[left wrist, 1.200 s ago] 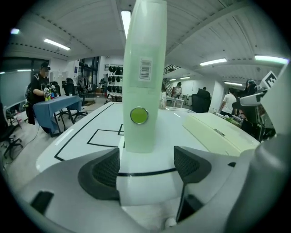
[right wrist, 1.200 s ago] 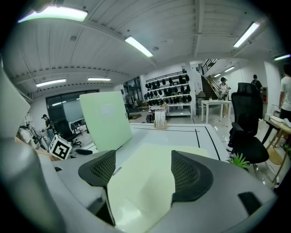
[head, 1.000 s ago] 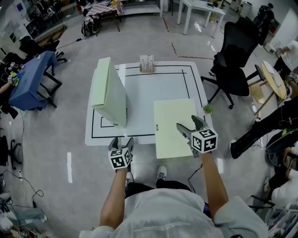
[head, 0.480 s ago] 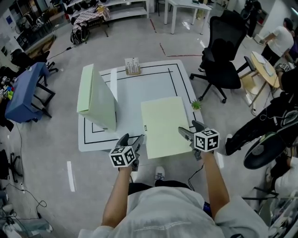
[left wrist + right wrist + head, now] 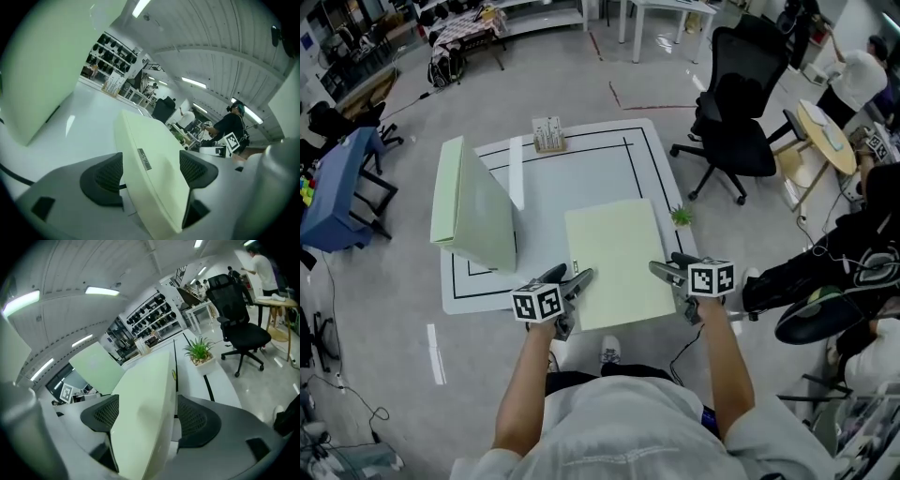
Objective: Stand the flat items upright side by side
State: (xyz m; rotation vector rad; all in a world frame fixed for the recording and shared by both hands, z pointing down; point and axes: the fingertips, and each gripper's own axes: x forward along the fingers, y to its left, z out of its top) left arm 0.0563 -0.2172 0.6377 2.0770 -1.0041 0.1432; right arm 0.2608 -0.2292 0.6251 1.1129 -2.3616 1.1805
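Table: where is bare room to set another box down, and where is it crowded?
Free: middle of the table, bordered by upright box, flat box and far holder. Crowded: near edge, where left claw and right claw straddle the flat box.

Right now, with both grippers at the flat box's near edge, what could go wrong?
1. The flat box overhangs the table; the left gripper and right gripper only straddle its near edge, gaps showing, so it may slip when lifted.
2. Tilting it up could knock the plant or the upright box.
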